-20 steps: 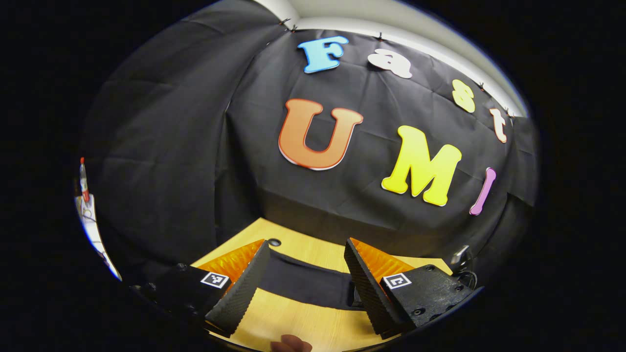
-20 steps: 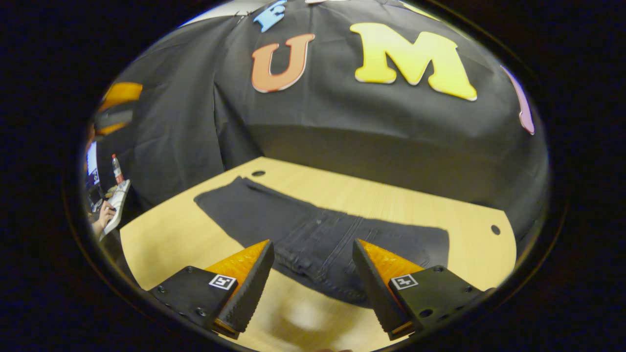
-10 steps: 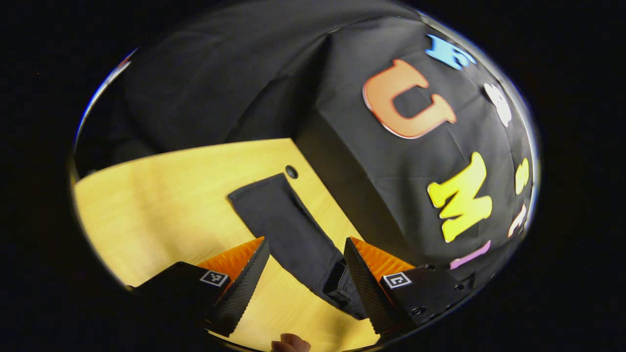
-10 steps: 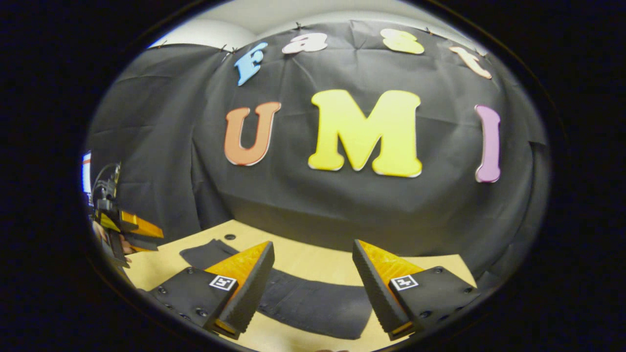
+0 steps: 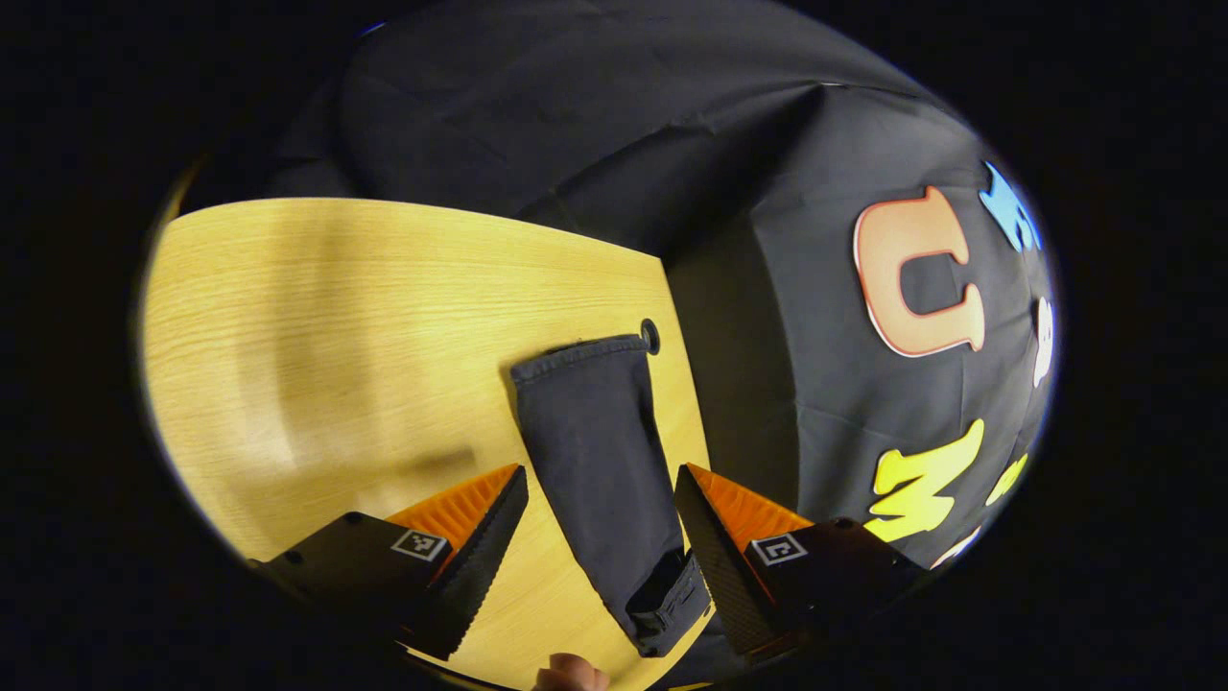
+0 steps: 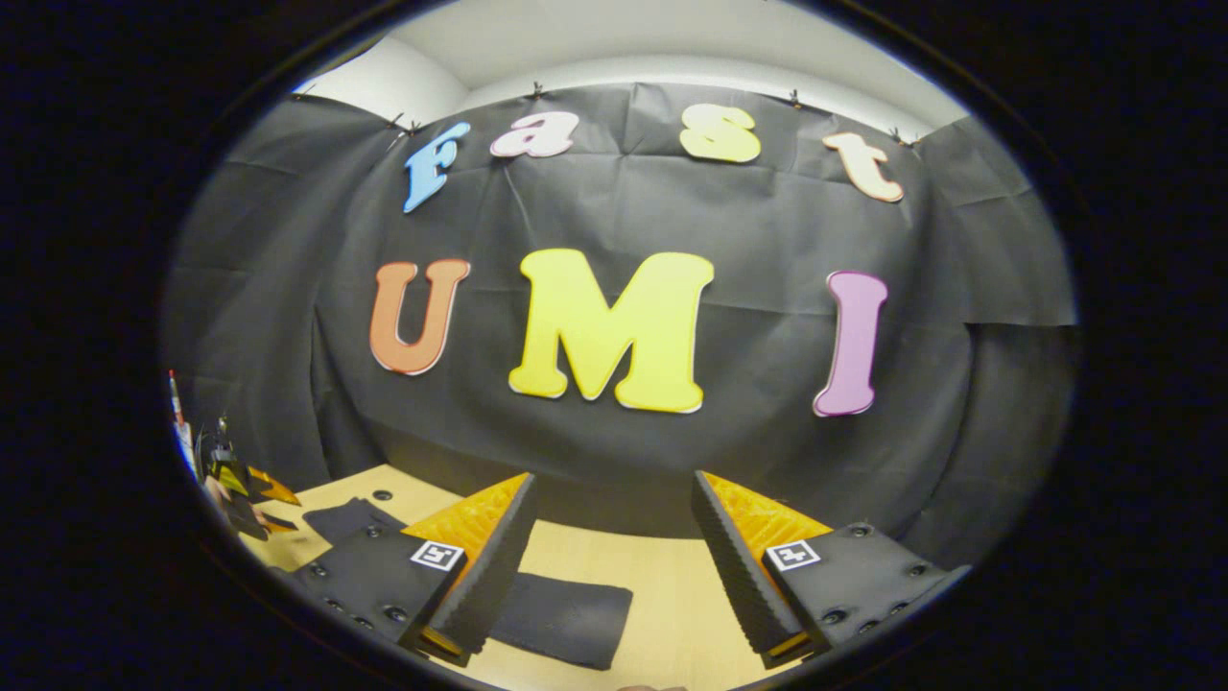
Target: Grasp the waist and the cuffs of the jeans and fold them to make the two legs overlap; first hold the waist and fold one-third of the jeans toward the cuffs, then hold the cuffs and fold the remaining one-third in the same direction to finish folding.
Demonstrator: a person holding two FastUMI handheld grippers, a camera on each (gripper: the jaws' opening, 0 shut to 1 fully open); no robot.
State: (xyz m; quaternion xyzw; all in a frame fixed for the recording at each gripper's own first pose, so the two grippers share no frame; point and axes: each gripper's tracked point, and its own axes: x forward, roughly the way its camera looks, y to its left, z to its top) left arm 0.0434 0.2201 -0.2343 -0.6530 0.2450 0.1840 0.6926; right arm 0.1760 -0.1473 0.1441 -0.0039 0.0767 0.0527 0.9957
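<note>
Dark jeans (image 5: pixel 595 451) lie flat on the wooden table (image 5: pixel 336 317). In the left gripper view one leg runs away from me, its cuff (image 5: pixel 580 347) ending beside a hole (image 5: pixel 650 336) in the table top. My left gripper (image 5: pixel 600 566) is open above the cloth, a finger on each side of the leg, and a thicker seamed part (image 5: pixel 672 605) lies by the right finger. In the right gripper view my right gripper (image 6: pixel 614 576) is open, held above the table, with the near end of the jeans (image 6: pixel 561 619) low between its fingers.
The black cloth wall (image 6: pixel 614 461) rises right behind the table's far edge. The left gripper (image 6: pixel 245 485) appears small at the far left of the right gripper view, near the cuff end (image 6: pixel 345 518). A person's fingertip (image 5: pixel 571 675) pokes in at the bottom.
The left gripper has swung left and tipped down, so the leg now runs lengthwise between its fingers. The right gripper has tilted up and away from the jeans. Both stay open.
</note>
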